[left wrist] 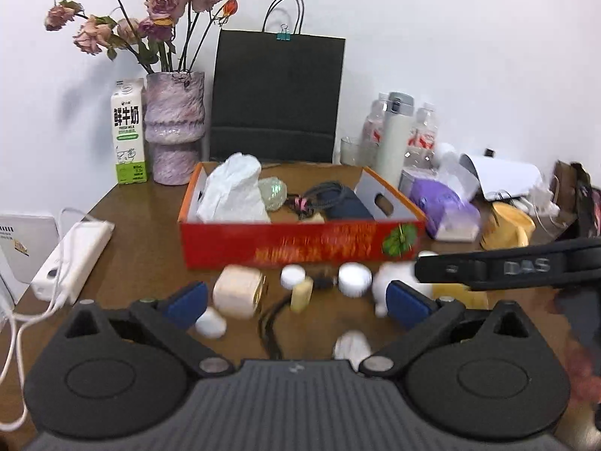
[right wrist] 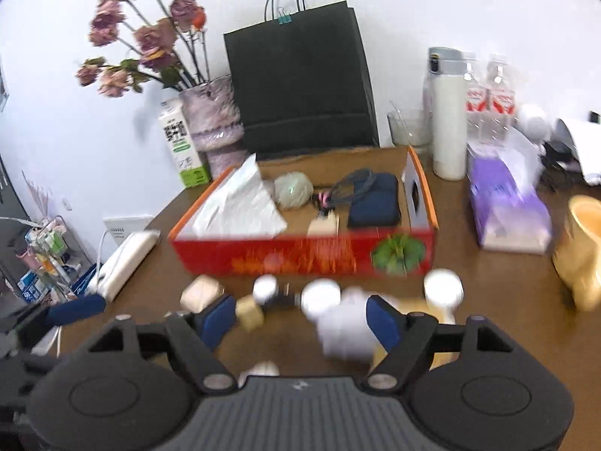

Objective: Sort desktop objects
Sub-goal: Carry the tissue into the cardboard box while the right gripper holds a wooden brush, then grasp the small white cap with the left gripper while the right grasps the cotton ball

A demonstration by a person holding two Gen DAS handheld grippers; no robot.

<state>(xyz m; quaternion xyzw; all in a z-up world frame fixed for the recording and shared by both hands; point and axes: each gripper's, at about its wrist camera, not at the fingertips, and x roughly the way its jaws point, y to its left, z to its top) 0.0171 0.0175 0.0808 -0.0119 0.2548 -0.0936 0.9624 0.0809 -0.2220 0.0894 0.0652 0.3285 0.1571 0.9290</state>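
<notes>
A red cardboard box [left wrist: 300, 244] [right wrist: 300, 253] stands mid-table and holds a white plastic bag [left wrist: 234, 191], a pale ball [left wrist: 274, 191], a dark pouch [left wrist: 349, 205] and cables. In front of it lie small items: a cream cube [left wrist: 240, 291], white round caps [left wrist: 293, 276] [left wrist: 355, 278], a beige block [left wrist: 301, 295] and a white lump [right wrist: 343, 325]. My left gripper [left wrist: 296, 300] is open above these items. My right gripper [right wrist: 300, 317] is open above them too, and its arm shows in the left wrist view [left wrist: 507, 267].
A black paper bag [left wrist: 278, 97], a vase of dried roses [left wrist: 174, 127] and a milk carton [left wrist: 127, 131] stand at the back. A white power strip [left wrist: 73, 259] lies left. A white flask [left wrist: 394, 135], water bottles, a purple tissue pack [left wrist: 443, 206] and a yellow cup [right wrist: 582, 251] sit right.
</notes>
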